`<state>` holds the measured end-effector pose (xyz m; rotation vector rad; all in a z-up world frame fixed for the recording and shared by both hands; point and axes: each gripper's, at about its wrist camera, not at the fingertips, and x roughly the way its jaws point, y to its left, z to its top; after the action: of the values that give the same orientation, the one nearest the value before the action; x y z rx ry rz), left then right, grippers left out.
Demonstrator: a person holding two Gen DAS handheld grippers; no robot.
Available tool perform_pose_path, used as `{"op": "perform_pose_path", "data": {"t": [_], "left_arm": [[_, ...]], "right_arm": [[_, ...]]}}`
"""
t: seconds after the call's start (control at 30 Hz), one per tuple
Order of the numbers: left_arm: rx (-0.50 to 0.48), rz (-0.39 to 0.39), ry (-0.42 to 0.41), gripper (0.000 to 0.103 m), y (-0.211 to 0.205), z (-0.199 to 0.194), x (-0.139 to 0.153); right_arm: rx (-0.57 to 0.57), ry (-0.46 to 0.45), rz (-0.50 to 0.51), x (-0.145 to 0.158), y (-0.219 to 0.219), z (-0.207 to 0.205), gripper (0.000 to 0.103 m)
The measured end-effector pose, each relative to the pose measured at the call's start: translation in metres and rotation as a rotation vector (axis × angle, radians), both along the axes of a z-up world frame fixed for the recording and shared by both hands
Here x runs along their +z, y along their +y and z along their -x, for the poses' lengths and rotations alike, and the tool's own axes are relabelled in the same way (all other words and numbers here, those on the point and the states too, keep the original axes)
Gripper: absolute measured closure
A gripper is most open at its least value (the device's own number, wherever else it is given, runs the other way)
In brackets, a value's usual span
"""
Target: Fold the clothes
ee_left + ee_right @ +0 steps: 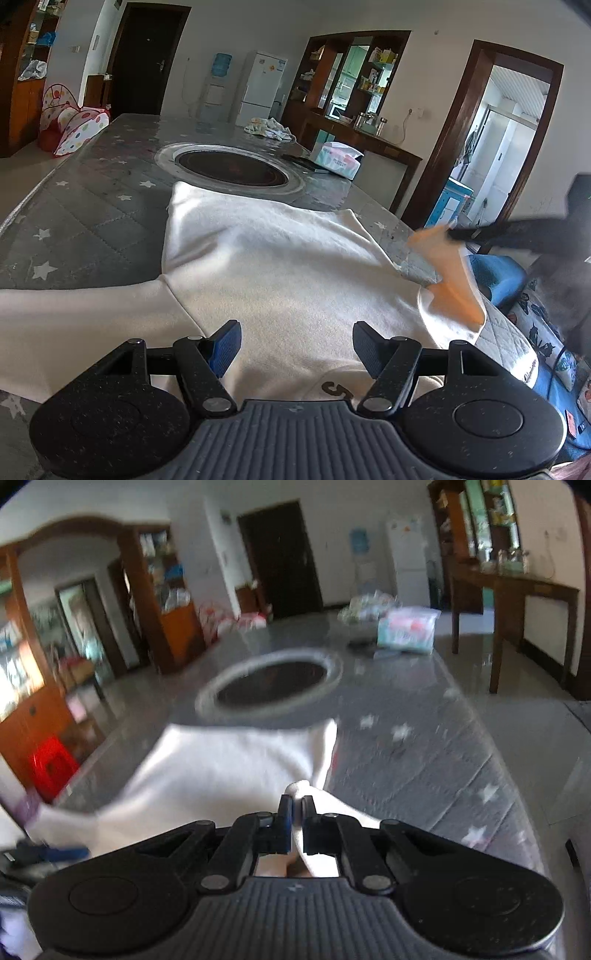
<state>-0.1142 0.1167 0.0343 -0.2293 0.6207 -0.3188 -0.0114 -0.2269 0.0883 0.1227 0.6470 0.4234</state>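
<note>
A cream sweatshirt (280, 266) lies spread on the grey star-patterned table (92, 221), one sleeve trailing off to the left. My left gripper (296, 334) hovers open just above the garment's near end, beside a dark printed "5"; nothing sits between its blue pads. At the right table edge the other sleeve (454, 288) is lifted, showing an orange inner side, with my right gripper (452, 232) blurred at its tip. In the right wrist view that gripper (296, 805) is shut on a pinched fold of the white fabric (221, 760).
A round dark inset plate (231, 170) lies just beyond the sweatshirt. Farther back are a tissue pack (338, 157) and a crumpled cloth (269, 127). A blue seat (502, 277) stands off the right edge. A red stool (51, 768) is on the floor.
</note>
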Motion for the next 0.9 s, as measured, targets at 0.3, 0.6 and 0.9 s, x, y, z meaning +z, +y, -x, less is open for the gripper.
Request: {"op": "perform_pose_path", "data": {"t": [0.3, 0.6, 0.9], "left_arm": [[0.001, 0.017, -0.014, 0.033, 0.002, 0.005, 0.0], [0.05, 0.013, -0.035, 0.033, 0.012, 0.014, 0.007], [0.069, -0.005, -0.039, 0.033, 0.019, 0.013, 0.01]], "right_arm": [[0.049, -0.133, -0.123, 0.079, 0.005, 0.026, 0.099], [0.351, -0.108, -0.118, 0.073, 0.097, 0.015, 0.097], [0.43, -0.065, -0.023, 0.052, 0.111, 0.015, 0.071]]}}
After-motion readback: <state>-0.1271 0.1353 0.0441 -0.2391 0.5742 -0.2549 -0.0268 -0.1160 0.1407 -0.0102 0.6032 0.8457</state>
